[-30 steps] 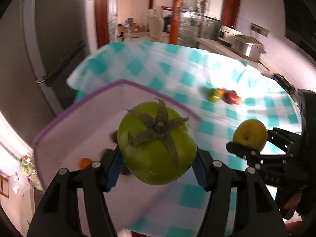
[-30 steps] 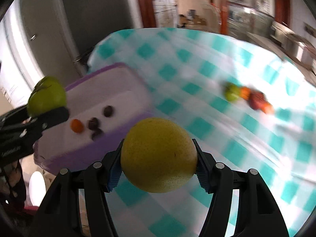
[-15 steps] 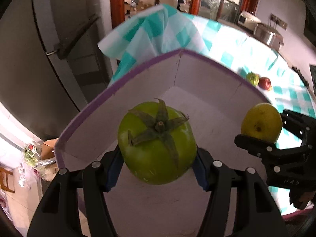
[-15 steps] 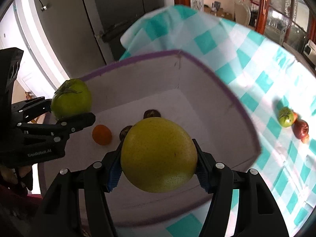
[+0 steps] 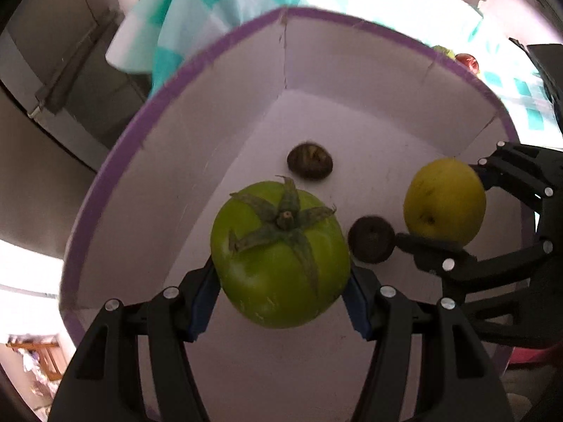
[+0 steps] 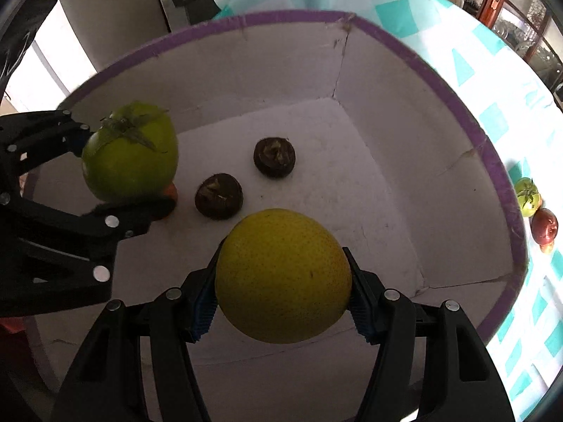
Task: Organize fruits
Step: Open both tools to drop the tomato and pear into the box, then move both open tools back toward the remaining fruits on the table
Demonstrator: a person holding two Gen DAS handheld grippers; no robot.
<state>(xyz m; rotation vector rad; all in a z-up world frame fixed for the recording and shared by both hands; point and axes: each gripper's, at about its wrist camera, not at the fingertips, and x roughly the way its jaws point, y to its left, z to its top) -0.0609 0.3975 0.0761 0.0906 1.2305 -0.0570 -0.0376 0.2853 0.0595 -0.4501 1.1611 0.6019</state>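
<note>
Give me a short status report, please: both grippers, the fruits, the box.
Left gripper shut on green tomato. Right gripper shut on yellow pear. Both over box. Two dark fruits on its floor.

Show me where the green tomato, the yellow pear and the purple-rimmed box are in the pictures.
green tomato (image 5: 281, 263): left wrist view, on its skin below the calyx.
yellow pear (image 6: 281, 274): right wrist view, middle of its skin.
purple-rimmed box (image 6: 415, 59): right wrist view, on its far rim.

Two chestnuts (image 6: 246, 181) inside box (image 6: 404, 112), tomato (image 6: 130, 153) left, pear (image 6: 283, 276) right, above its floor
</note>
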